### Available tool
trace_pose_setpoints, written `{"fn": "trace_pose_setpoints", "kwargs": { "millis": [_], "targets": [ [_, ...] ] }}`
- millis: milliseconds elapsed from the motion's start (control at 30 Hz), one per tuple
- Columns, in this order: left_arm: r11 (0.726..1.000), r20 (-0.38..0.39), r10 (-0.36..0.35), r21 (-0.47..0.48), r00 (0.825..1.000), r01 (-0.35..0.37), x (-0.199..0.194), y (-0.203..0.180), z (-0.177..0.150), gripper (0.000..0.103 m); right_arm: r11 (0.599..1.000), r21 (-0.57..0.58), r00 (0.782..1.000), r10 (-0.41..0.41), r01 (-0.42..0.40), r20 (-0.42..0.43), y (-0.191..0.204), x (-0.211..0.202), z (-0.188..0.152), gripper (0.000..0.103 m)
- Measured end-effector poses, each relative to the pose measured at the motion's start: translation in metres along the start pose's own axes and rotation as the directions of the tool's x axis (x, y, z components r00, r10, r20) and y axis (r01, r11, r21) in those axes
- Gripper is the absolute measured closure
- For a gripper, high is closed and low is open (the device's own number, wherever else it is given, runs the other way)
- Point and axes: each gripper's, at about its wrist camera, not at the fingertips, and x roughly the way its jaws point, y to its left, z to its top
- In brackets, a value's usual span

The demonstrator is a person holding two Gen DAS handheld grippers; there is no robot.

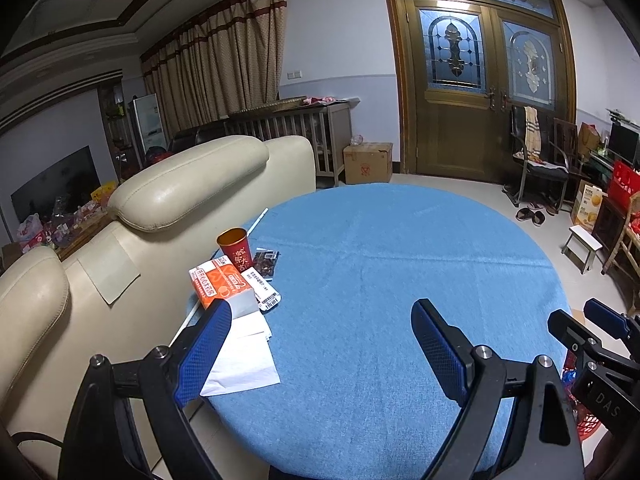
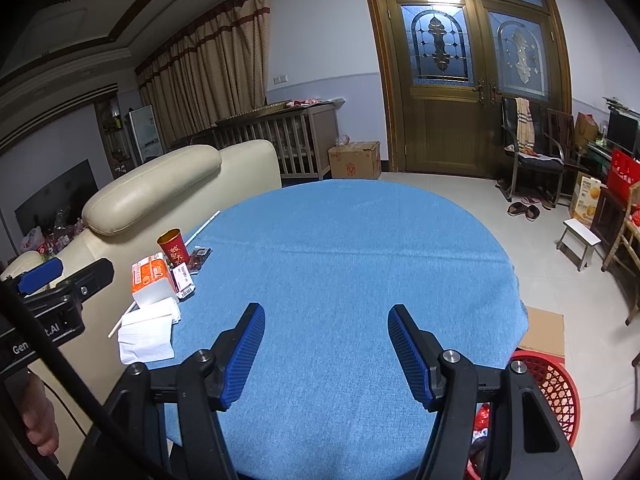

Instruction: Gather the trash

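The left gripper [image 1: 322,316] hangs over the near edge of the round table [image 1: 400,280]. Its blue fingers are spread wide with nothing between them. The right gripper [image 2: 326,322] is beside it, spread about halfway, and it holds nothing too.

The trash sits in one bunch at the table's left edge, next to the sofa [image 1: 180,184]. From the left gripper it lies at about 10 o'clock, and the near paper is just beside the left finger. From the right gripper it lies at about 9 o'clock, farther off. So the left gripper is nearer, I think, and should go first.

Closest is a flat white napkin [image 1: 244,364], thin and soft. Behind it is an orange tissue pack [image 1: 222,284], a squashy block whose long side points from the near left to the far right. A small white packet [image 1: 264,292] with a bar code leans against it. Then comes a red paper cup [image 1: 236,250], standing up, round and light. A small dark wrapper [image 1: 267,260] lies beside the cup. A thin white straw [image 1: 258,220] lies along the table edge.

The red basket [image 2: 552,388] with holes in its sides sits on the floor at about 4 o'clock from the right gripper. It looks like the place for the trash.
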Motion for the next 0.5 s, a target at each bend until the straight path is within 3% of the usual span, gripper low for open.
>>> {"fn": "trace_pose_setpoints", "kwargs": {
  "millis": [500],
  "targets": [
    [1.000,-0.015,-0.006,0.012,1.000,0.007,0.0028,-0.0045,-0.0037,0.012,1.000,0.009,1.000,0.006,-0.006,-0.023,-0.0025,0.0061,-0.0048,0.035]
  ]
}}
